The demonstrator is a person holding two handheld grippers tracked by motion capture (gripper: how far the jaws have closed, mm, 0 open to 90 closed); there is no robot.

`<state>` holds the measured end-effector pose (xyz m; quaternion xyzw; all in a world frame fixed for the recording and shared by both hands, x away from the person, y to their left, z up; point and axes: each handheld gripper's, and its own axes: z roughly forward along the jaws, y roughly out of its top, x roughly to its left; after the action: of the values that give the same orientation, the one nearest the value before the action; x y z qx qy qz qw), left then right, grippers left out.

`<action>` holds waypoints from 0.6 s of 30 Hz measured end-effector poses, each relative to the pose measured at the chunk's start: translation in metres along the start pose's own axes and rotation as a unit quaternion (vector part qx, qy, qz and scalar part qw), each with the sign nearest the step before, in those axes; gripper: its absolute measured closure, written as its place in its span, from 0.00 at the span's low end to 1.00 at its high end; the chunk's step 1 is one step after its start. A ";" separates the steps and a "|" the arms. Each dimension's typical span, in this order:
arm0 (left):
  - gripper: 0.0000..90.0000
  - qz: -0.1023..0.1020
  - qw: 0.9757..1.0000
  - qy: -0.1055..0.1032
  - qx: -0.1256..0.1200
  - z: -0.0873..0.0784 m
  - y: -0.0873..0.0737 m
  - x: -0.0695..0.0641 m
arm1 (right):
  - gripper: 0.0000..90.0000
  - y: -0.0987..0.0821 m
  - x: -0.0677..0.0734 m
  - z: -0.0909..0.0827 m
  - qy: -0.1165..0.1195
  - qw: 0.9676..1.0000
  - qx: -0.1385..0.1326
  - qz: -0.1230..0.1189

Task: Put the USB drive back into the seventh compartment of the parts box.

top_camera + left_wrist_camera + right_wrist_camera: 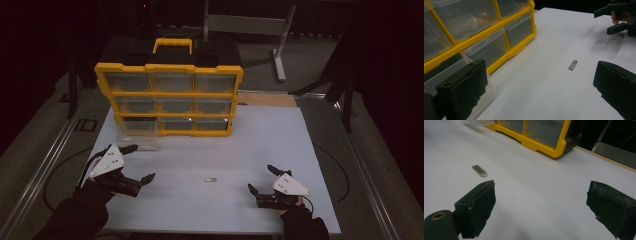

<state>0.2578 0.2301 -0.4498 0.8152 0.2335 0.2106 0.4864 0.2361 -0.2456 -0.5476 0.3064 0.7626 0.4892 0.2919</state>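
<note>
White table top, dark room behind, yellow drawer cabinet (170, 95) at upper centre.

Both forearms enter from the bottom corners of the high view, the left gripper (139, 163) at lower left and the right gripper (261, 179) at lower right, each spread wide and holding nothing. Between them, at lower centre, lies the small metal piece (210, 179), untouched.

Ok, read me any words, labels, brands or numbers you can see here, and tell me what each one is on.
No readable text anywhere.
Yellow drawer organizer: no label or brand readable on its frame or clear drawers.
Small metal piece on the white table: no marking that can be made out.
Left gripper and right gripper: no lettering visible.
</note>
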 end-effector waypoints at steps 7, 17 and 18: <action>0.00 0.008 1.000 -0.013 0.010 0.009 0.009 -0.004 | 0.10 0.000 0.000 0.000 0.003 1.000 -0.001 0.001; 0.00 0.022 0.999 -0.036 0.025 0.024 0.021 -0.010 | 0.10 0.000 0.000 0.001 0.004 1.000 -0.002 0.002; 0.00 0.025 0.999 -0.038 0.027 0.026 0.022 -0.011 | 0.10 0.000 0.001 0.001 0.004 1.000 -0.002 0.001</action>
<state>0.2677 0.1966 -0.4430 0.8411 0.1998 0.1848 0.4674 0.2361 -0.2448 -0.5477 0.3043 0.7629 0.4919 0.2889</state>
